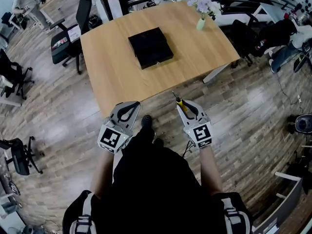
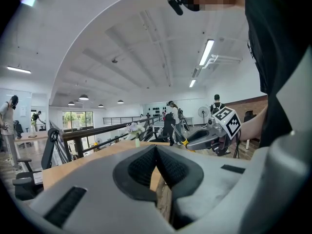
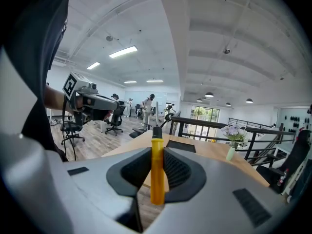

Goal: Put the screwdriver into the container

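Right gripper [image 3: 157,155] pinches screwdriver [image 3: 157,179] by its yellow handle. Left gripper [image 2: 156,152] jaws pressed together, empty. Black container [image 1: 150,47] sits on table [image 1: 117,77], well apart.

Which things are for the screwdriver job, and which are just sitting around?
For the job: screwdriver, right gripper holding it, black container.
Just sitting around: flower vase, office chair, empty left gripper.

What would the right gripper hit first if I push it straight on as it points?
Likely the black container on the table: the right gripper, shut on the screwdriver, aims across the near edge toward it. Its height is unclear, so the tip may touch wood first.
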